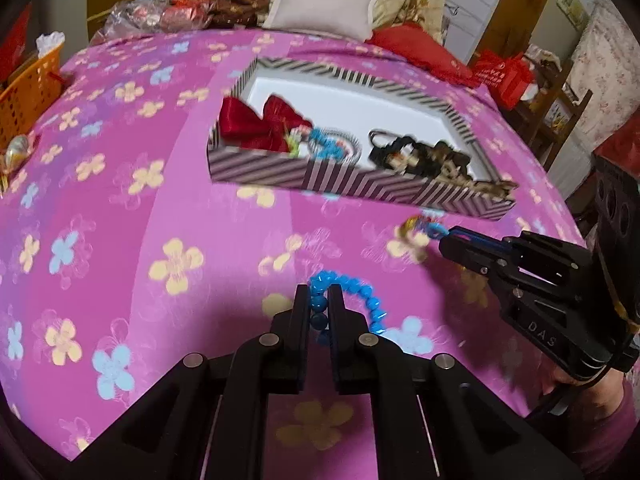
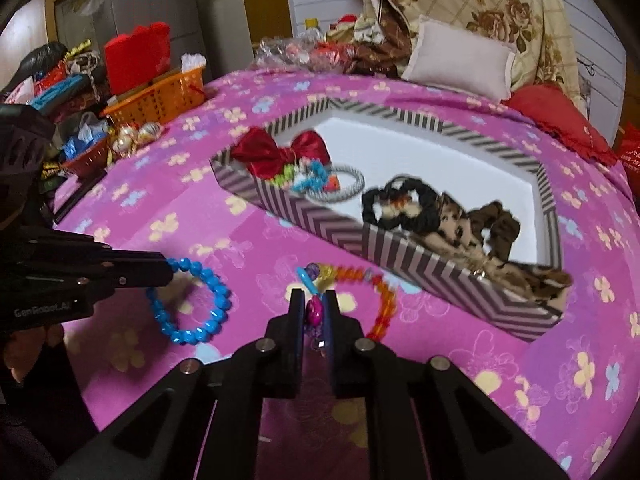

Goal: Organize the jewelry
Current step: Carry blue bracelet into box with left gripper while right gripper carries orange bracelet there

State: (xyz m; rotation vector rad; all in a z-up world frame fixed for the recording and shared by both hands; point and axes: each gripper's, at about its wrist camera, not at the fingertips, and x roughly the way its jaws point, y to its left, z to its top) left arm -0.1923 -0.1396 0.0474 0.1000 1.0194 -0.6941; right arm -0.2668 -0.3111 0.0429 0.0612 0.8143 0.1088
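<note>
Fingers of the left gripper (image 1: 320, 294) are clamping a blue bead bracelet (image 1: 362, 298) over the pink flowered bedspread (image 1: 140, 220), near its front edge, while the striped box (image 1: 360, 186) of hair bows and scrunchies is sitting farther back and the right gripper (image 1: 444, 246) is pinching a blue link at the right. From the right wrist view, the right gripper (image 2: 314, 298) is clamping a multicolored bead bracelet (image 2: 380, 300) just beside the striped box (image 2: 440, 276), and the left gripper (image 2: 168, 270) is gripping the blue bead bracelet (image 2: 212, 300) at the left.

Two grippers, two bracelets on the pink flowered bedspread (image 2: 140, 216)

The right gripper (image 2: 313, 300) pinches a multicoloured beaded bracelet (image 2: 380, 300) near the striped cardboard tray's (image 2: 320, 224) front wall; the left gripper (image 2: 166, 270) grips a blue beaded bracelet (image 2: 218, 304).
</note>
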